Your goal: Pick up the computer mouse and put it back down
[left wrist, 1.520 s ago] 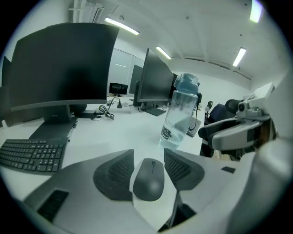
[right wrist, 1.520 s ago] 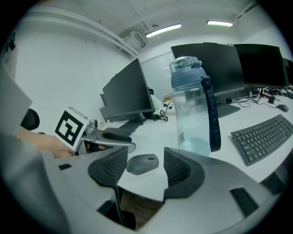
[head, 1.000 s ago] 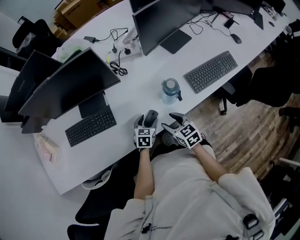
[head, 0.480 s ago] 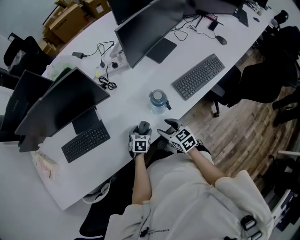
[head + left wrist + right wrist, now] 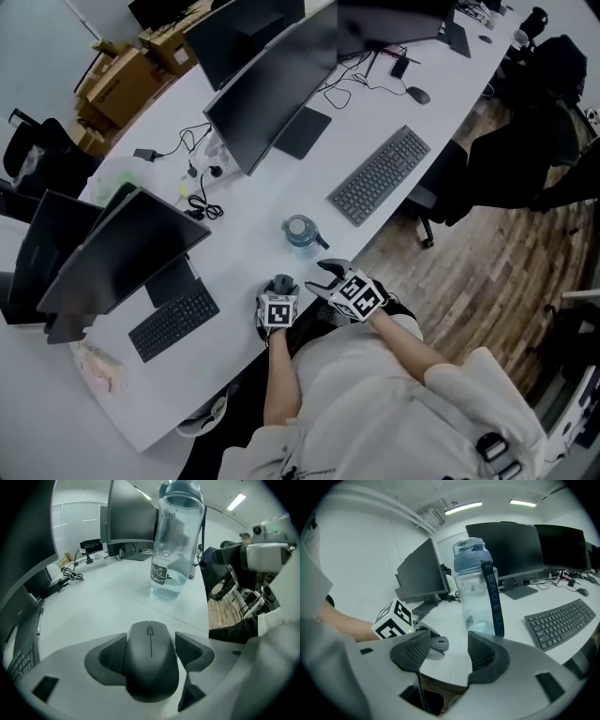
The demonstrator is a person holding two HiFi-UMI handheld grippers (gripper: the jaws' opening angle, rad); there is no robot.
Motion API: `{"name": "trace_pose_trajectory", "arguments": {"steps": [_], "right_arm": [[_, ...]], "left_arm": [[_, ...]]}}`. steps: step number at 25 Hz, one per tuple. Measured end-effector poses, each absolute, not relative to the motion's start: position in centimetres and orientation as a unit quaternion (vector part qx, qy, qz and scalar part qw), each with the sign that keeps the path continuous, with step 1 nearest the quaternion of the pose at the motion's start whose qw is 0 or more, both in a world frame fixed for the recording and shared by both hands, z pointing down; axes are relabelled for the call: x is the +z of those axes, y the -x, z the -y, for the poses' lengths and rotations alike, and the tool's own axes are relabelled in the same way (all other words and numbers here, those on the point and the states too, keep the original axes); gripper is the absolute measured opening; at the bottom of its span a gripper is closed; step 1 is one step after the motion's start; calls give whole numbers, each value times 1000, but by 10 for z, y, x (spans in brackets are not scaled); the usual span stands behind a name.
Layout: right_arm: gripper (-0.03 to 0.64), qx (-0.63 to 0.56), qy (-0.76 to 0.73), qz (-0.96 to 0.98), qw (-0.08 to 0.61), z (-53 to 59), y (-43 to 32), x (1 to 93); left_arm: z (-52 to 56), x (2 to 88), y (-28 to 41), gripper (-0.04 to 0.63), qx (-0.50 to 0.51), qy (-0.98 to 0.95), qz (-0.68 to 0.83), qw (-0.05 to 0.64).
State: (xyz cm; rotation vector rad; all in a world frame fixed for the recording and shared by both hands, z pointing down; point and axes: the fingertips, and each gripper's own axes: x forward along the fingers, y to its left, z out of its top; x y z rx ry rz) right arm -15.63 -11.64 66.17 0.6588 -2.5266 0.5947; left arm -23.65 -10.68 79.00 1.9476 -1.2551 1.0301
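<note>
Left gripper view: left claw [image 5: 151,645] just opened around mouse [image 5: 150,667]; bottle [image 5: 176,541] holds little water.

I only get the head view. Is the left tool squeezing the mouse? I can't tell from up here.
Observer: No. In the left gripper view the mouse lies on the desk between the left tool's jaws. They have just been opening, and a gap shows on the mouse's right side.
Operator: Does the water bottle have words on it?
Observer: Yes. The left gripper view shows "ello" printed on its side.
Operator: Is the other tool holding anything?
Observer: No. The right gripper view shows the right tool open, with nothing between its jaws.
</note>
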Motion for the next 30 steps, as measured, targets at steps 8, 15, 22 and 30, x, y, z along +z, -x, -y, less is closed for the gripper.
{"name": "trace_pose_trajectory", "arguments": {"steps": [8,15,22,30], "right_arm": [[239,220,-236,925,202,130,163,651],[239,223,-224,924,214,124,170,657],[235,234,-242,922,192,123,159,654],[229,237,-262,915,194,120,146,656]], "left_arm": [[110,792,242,307,388,-732,480,289],[110,791,243,298,389,-734,475,290],[109,787,243,296,384,-737,484,275],[108,777,242,296,359,-745,488,281]]}}
